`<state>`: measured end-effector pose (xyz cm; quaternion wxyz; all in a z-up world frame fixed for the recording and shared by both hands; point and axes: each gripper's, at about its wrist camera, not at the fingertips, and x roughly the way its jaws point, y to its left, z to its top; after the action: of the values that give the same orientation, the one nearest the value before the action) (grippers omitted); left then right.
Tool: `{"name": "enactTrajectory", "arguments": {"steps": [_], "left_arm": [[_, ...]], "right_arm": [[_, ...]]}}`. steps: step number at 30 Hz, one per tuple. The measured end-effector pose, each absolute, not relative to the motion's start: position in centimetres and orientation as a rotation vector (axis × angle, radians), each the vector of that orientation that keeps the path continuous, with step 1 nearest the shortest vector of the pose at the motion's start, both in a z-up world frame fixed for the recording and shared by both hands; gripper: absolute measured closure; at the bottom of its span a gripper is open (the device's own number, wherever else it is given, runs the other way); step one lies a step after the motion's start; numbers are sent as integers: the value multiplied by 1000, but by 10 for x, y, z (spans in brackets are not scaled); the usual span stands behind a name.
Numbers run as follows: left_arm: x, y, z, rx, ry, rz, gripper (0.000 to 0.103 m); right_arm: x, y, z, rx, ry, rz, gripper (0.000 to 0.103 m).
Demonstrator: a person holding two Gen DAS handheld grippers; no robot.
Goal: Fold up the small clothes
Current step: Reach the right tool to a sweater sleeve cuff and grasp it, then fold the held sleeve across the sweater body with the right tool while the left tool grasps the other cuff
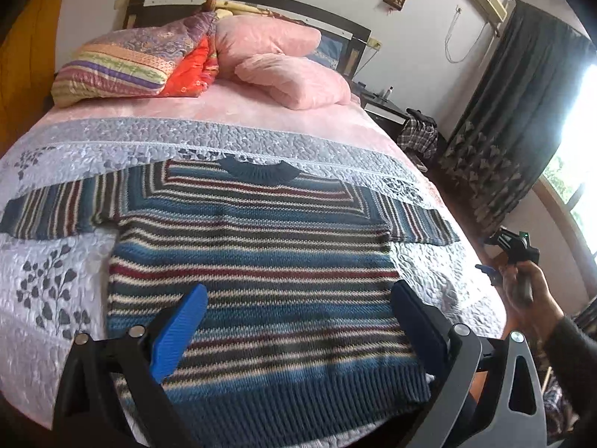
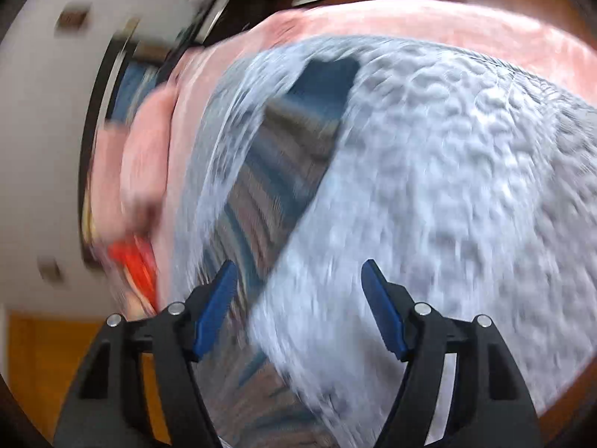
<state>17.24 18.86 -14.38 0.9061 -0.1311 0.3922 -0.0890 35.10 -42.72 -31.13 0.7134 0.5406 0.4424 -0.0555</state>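
A striped knit sweater (image 1: 253, 257) in blue, maroon, grey and cream lies flat on the bed, both sleeves spread out and the collar pointing to the pillows. My left gripper (image 1: 298, 298) hovers open above its lower body, blue pads wide apart, holding nothing. The right gripper (image 1: 500, 261) shows at the bed's right edge, held in a hand (image 1: 530, 287). In the blurred, tilted right wrist view, my right gripper (image 2: 298, 291) is open over the quilt, with the sweater's right sleeve (image 2: 283, 164) running ahead of its left finger.
The bed carries a grey-white quilted cover (image 1: 56, 272) over a pink sheet (image 1: 224, 104). Pink pillows (image 1: 291, 78) and a colourful folded quilt (image 1: 138, 63) lie at the headboard. A nightstand (image 1: 384, 108) and dark curtain (image 1: 515, 112) stand to the right.
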Motion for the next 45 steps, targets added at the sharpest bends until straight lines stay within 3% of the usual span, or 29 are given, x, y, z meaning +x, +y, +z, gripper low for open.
{"name": "enactTrajectory", "arguments": {"steps": [5,10,19,20,23,24,29,37,45], "left_arm": [[194,173,-160,-273,808,-220,4],[217,165,-186,-336,858,-242,4],[241,180,-231,-516,937,-231,4],[241,183,-234,-535,940,-228,4],[244,193,-239,-575,947,-206,4],[244,195,-240,-584,948,-202,4],[245,221,-238,-663,933,-163,4],[241,248,-216,-687,841,-132,4],[242,251,-188,-558,868,-147,4]], "right_arm": [[394,-484,-354,1366,814,-104,35],[433,-500,-384,1342,835,-129,53],[469,-514,-404,1292,827,-163,57],[472,-515,-405,1287,829,-163,59],[479,-518,-403,1248,840,-174,85],[480,-519,-399,1229,836,-175,91],[479,-516,-348,1153,767,-113,94],[486,-441,-224,845,676,49,94],[486,-332,-161,667,625,201,94]]}}
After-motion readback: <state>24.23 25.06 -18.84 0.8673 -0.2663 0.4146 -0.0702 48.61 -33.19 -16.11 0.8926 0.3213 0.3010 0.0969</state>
